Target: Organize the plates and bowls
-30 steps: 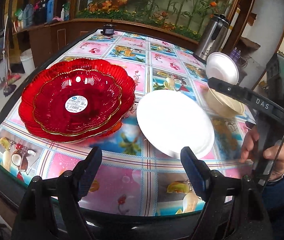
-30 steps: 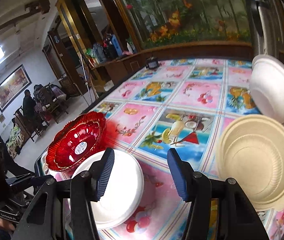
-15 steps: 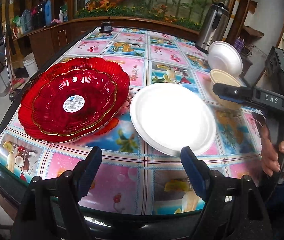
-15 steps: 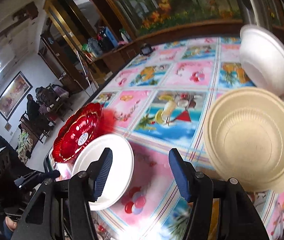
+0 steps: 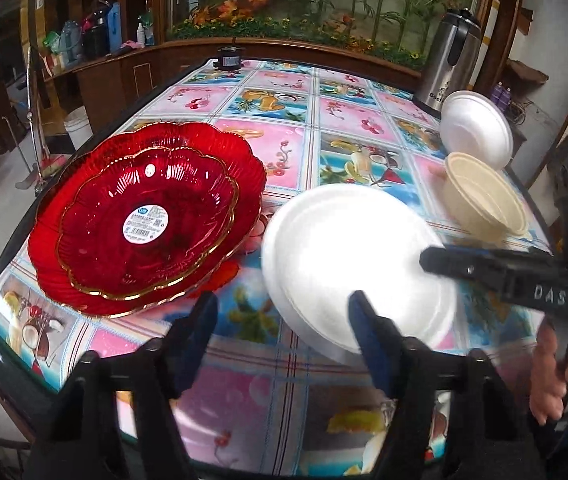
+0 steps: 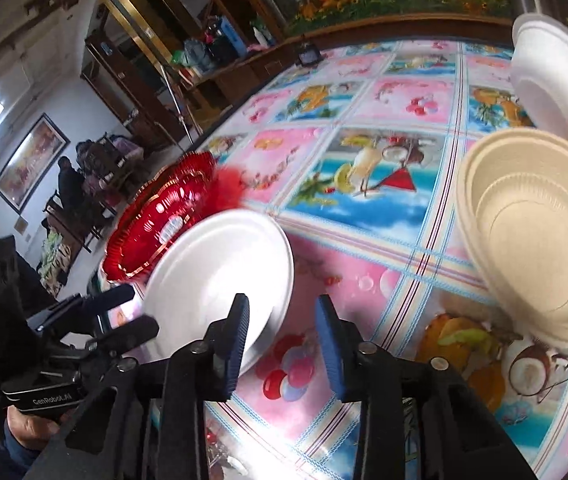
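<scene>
Plates and bowls sit spread over a table [image 5: 295, 384] with a fruit-patterned cloth. From the left wrist view, two red plates [image 5: 146, 216] lie stacked at the left, a white plate [image 5: 347, 260] lies just right of them, and a beige bowl [image 5: 483, 198] and a white bowl [image 5: 475, 128] stand farther right, near a steel flask [image 5: 453, 60]. The left gripper [image 5: 284, 320] has just been closing; its jaws stand apart, nothing clamped, the white plate's near rim behind the right finger. From the right wrist view, the right gripper [image 6: 282, 340] has also just been narrowing, its jaws apart over bare cloth, the white plate's rim behind its left finger and the beige bowl at its right.
</scene>
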### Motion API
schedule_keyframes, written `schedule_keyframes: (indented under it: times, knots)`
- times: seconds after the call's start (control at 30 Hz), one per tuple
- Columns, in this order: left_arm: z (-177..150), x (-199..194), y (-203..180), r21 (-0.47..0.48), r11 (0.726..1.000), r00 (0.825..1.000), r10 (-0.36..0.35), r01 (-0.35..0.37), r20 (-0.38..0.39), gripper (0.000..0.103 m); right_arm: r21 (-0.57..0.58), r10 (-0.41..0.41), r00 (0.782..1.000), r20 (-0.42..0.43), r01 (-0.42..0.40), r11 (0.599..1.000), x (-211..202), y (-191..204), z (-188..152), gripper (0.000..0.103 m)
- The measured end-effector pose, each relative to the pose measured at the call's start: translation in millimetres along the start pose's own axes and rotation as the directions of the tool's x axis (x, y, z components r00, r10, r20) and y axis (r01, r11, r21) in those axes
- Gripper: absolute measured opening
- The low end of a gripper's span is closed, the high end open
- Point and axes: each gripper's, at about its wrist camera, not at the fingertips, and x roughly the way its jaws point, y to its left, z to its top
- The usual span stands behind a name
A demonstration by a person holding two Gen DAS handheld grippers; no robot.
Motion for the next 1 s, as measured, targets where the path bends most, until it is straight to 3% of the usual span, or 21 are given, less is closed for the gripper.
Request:
schedule_keyframes:
  times: [0.07, 0.13, 0.2, 0.37, 0.7, 0.77, 0.93, 1.0]
  knots:
    - [0, 5, -1, 0.002, 1.000, 1.000, 0.011, -0.011, 0.000, 0.050, -0.008, -0.006, 1.000, -0.012, 0.006, 1.000, 4, 2, -2, 0.022]
    - [0, 9, -2, 0.007, 1.000, 1.000, -0.006, 0.006, -0.006, 0.035, -0.013, -0.006, 1.000, -0.023, 0.006, 1.000, 8, 4, -5, 0.018]
    - [-3, 11, -4, 0.020, 1.000, 1.000, -0.010, 0.010, -0.010, 0.030, -0.019, -0.006, 1.000, -0.017, 0.006, 1.000, 8, 7, -7, 0.016]
    - [-6, 12, -11, 0.053, 0.998, 1.000, 0.025, -0.025, -0.005, 0.029, -0.033, 0.000, 1.000, -0.006, 0.000, 0.999, 7, 12, -7, 0.015]
    - [-8, 14, -12, 0.039, 0.999, 1.000, 0.024, -0.024, 0.004, 0.029, -0.001, 0.024, 0.999, -0.022, -0.024, 1.000, 10, 7, -6, 0.015]
    - [-10, 16, -11, 0.038, 0.999, 1.000, 0.006, -0.006, -0.010, 0.022, -0.002, 0.026, 0.999, -0.021, -0.026, 1.000, 10, 6, -6, 0.015]
    - [-10, 17, -11, 0.030, 0.999, 1.000, 0.018, -0.017, -0.018, 0.020, -0.006, 0.041, 0.999, -0.007, -0.041, 0.999, 11, 9, -10, 0.015]
    - [-10, 15, -15, 0.044, 0.998, 0.998, 0.054, -0.054, -0.009, 0.020, -0.006, 0.043, 0.999, 0.002, -0.043, 0.999, 11, 9, -12, 0.013]
